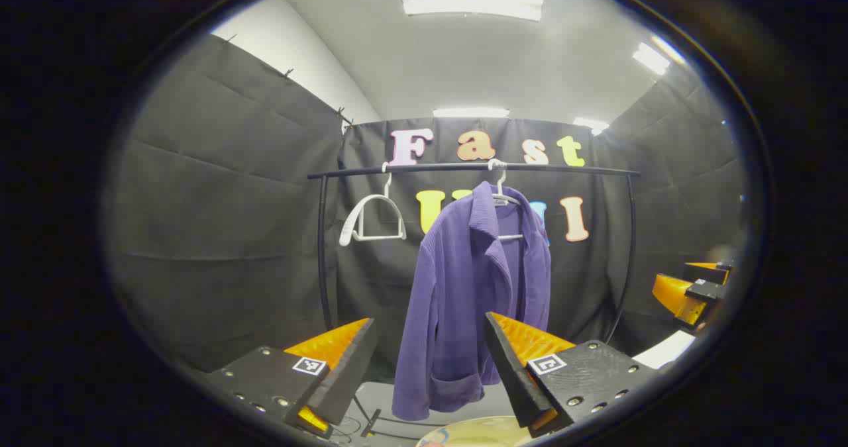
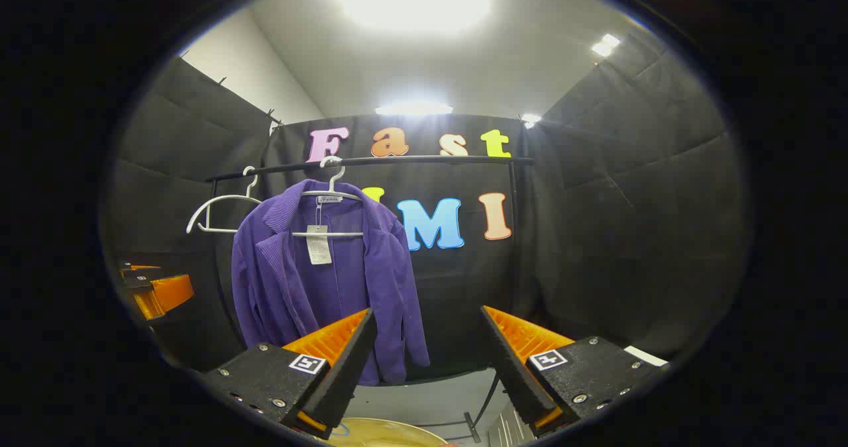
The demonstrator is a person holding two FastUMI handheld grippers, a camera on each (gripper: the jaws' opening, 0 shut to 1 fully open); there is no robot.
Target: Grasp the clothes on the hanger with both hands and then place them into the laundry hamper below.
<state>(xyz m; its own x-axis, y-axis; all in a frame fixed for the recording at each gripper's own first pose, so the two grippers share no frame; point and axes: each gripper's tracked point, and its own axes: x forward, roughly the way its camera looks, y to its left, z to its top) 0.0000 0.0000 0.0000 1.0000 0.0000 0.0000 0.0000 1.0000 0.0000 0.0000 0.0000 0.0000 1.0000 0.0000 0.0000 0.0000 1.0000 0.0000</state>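
A purple jacket hangs on a white hanger from the black rail at the far wall, an empty hanger to its left. Both claws are released — left claw and right claw stand near, apart from the jacket. The hamper's pale rim shows below.

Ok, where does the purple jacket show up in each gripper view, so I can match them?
Left gripper view: the purple jacket hangs just right of centre, between the left gripper fingers.
Right gripper view: the jacket hangs left of centre.
Shared landmark: the empty white hanger to its left on the rail.
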